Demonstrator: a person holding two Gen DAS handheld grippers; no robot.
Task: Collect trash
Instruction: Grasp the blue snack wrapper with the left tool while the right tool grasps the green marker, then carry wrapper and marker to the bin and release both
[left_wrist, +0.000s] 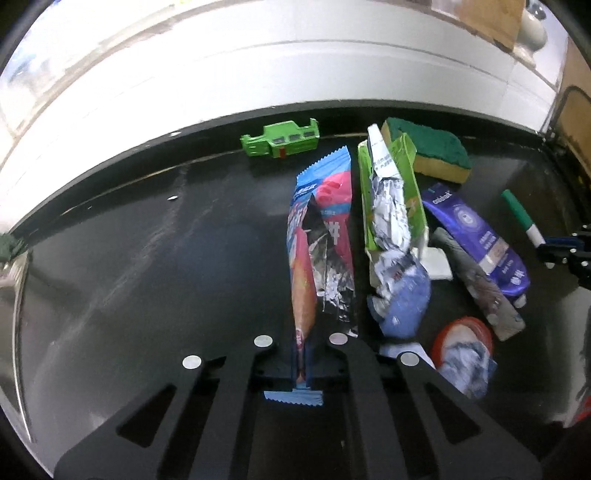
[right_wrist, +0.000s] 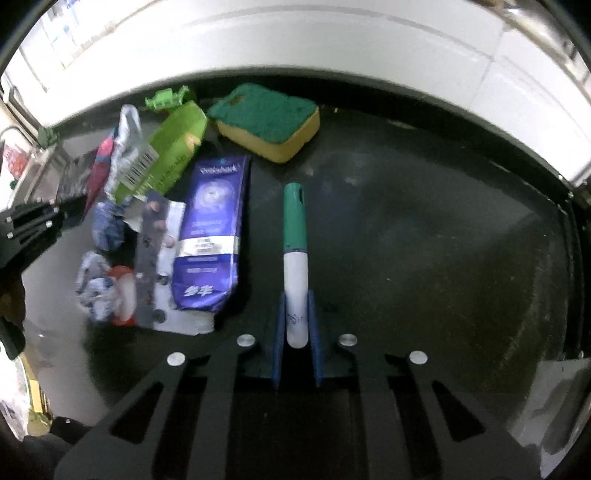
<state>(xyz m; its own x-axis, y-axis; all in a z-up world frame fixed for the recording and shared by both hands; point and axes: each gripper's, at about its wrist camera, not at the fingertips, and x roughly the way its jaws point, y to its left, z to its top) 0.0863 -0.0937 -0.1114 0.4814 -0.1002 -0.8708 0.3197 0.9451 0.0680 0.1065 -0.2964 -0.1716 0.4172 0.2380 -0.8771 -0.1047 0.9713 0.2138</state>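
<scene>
The left gripper (left_wrist: 302, 363) is clamped on the near end of a blue and pink wrapper (left_wrist: 321, 236), whose serrated tail sticks out behind the blue pads; the wrapper's long axis runs straight ahead from the jaws, in line with the fingers, toward the back of the dark counter (left_wrist: 147, 258). Just to its right, nearly parallel, lies a green packet (left_wrist: 410, 184) with crumpled foil (left_wrist: 391, 214) spilling from it, then a purple pouch (left_wrist: 480, 240) angled off to the right, so the rest of the trash sits on the left gripper's right side, between the two hands. The right gripper (right_wrist: 296, 332) has its pads on either side of the white end of a marker (right_wrist: 295, 258), close against the barrel; they look shut on it, though contact is hard to confirm. The marker also lies along the fingers, green cap pointing away. From the right hand, the pile lies to the left, the purple pouch nearest. A sponge (right_wrist: 269, 122) and a green plastic piece (left_wrist: 280, 142) sit at the back, well apart from both grippers. I judge the wrapper ready to lift straight back along its length
</scene>
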